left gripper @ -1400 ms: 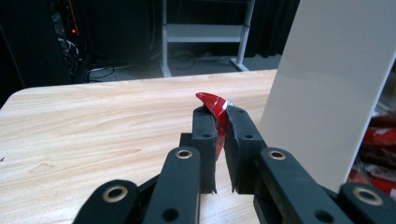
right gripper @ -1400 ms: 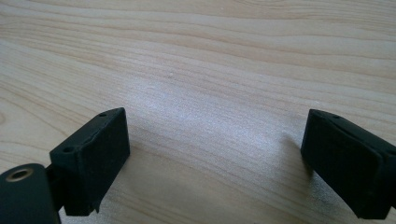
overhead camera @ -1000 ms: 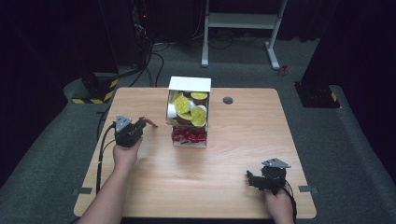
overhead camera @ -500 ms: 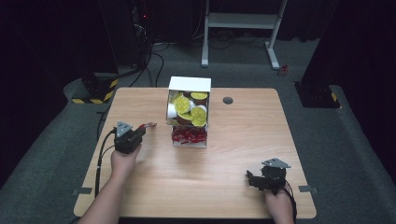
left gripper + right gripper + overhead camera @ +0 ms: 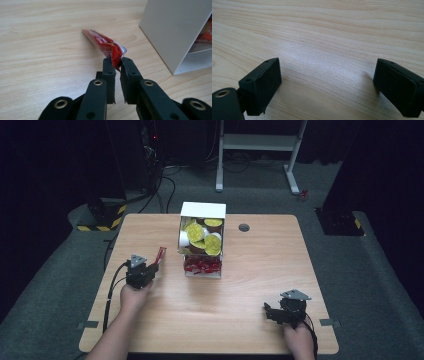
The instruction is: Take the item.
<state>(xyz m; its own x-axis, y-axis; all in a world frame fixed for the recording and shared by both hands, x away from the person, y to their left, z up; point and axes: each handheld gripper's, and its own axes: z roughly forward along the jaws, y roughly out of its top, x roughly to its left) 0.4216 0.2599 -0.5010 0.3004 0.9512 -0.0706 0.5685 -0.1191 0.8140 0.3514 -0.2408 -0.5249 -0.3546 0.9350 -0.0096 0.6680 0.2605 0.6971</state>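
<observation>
1. In the left gripper view, the left gripper [image 5: 116,65] was clenched on one end of a red sachet [image 5: 103,44], which ran from the jaw tips up toward the centre of the frame, its far end low over the wooden table [image 5: 37,37]; whether that end touched the wood could not be told.
2. In the high view the sachet [image 5: 160,255] sat left of centre, just left of the white box [image 5: 202,210] (its open compartments held yellow-lidded cups and more red sachets).
3. The right gripper [image 5: 272,312] lay in the lower right of the high view, well apart from the box; in its own view the jaws stood wide and released over bare wood.
4. The step in hand looked like carrying a sachet taken from the box. The next move probably called for lowering it flat onto open wood before easing the grip.
</observation>
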